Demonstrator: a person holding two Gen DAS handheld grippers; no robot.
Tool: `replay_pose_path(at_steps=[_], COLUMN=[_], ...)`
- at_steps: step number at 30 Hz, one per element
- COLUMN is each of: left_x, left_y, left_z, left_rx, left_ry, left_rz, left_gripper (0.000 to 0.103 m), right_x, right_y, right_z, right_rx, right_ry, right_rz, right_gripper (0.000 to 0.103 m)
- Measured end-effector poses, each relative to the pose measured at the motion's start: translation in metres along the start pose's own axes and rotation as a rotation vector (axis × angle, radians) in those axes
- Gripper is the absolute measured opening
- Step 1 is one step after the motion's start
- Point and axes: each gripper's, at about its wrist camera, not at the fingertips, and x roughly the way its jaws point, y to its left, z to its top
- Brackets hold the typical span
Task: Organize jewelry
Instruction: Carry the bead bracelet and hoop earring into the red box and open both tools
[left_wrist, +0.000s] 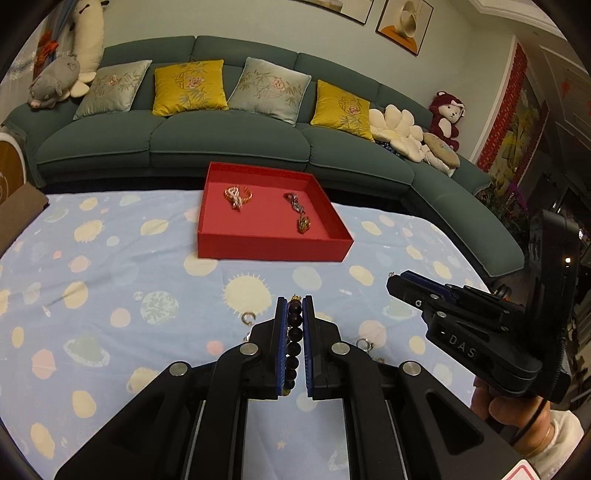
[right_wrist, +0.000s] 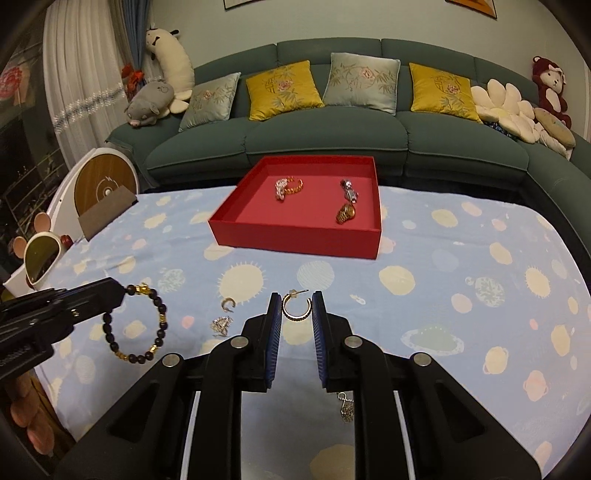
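Left claw (left_wrist: 294, 306) is clamped on the dark bead bracelet (right_wrist: 136, 325); beads run in a line between its pads in the left wrist view, and from the right wrist view the rest of the loop hangs free off the claw tip over the cloth. Lifted or only dragging, cannot tell for sure, looks lifted. Right claw (right_wrist: 296, 302) is open, jaws wide apart, holding nothing, hovering with a gold hoop earring (right_wrist: 295, 308) lying on the cloth between its fingertips. No contact seen.

Surface is a bench under a blue cloth with planet print (right_wrist: 461, 266). Red tray (right_wrist: 295, 242) sits at the far side, well apart from both claws, near the sofa (right_wrist: 332, 144).

Progress: partway. In the tray already: a gold chain piece with a silver bit (right_wrist: 289, 185) on the left, a silver link piece (right_wrist: 349, 191) and a gold watch-like band (right_wrist: 345, 213) on the right. Left on the cloth: the hoop earring, a smaller gold hoop (right_wrist: 228, 304), a sparkly silver piece (right_wrist: 221, 325) just beside it, and a chain pendant (right_wrist: 346, 408) partly hidden under the right claw's arm. Plus the bracelet in hand.

Judgement: the bracelet likely goes to the tray next, the hoop is the right claw's likely pick. The hoop is thin and flat on soft cloth, so it could slip out of a pinch.
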Motion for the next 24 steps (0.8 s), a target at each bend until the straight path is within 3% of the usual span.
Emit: replay_pose_path(at_steps=[6, 12, 17, 24], left_x=[0.008, 0.057, 0.112, 0.166], left_y=[-0.006, 0.013, 0.037, 0.066], left_z=[0.06, 0.112, 0.126, 0.12], left_rx=[0.053, 0.05, 0.021, -0.002], left_ry=[-0.071, -0.095, -0.043, 0.015], left_rz=[0.005, 0.025, 0.037, 0.08], left_gripper=[0.006, 0.006, 0.006, 0.006], right_x=[-0.014, 0.025, 0.084, 0.152], right_y=[-0.011, -0.026, -0.035, -0.035], right_z=[0.053, 0.097, 0.109, 0.11], right_rx=[0.023, 0.016, 0.061, 0.07], right_ry=[-0.079, -0.094, -0.031, 0.052], right_rz=[0.027, 0.0, 0.037, 0.045], right_gripper=[0.016, 0.016, 0.016, 0.016])
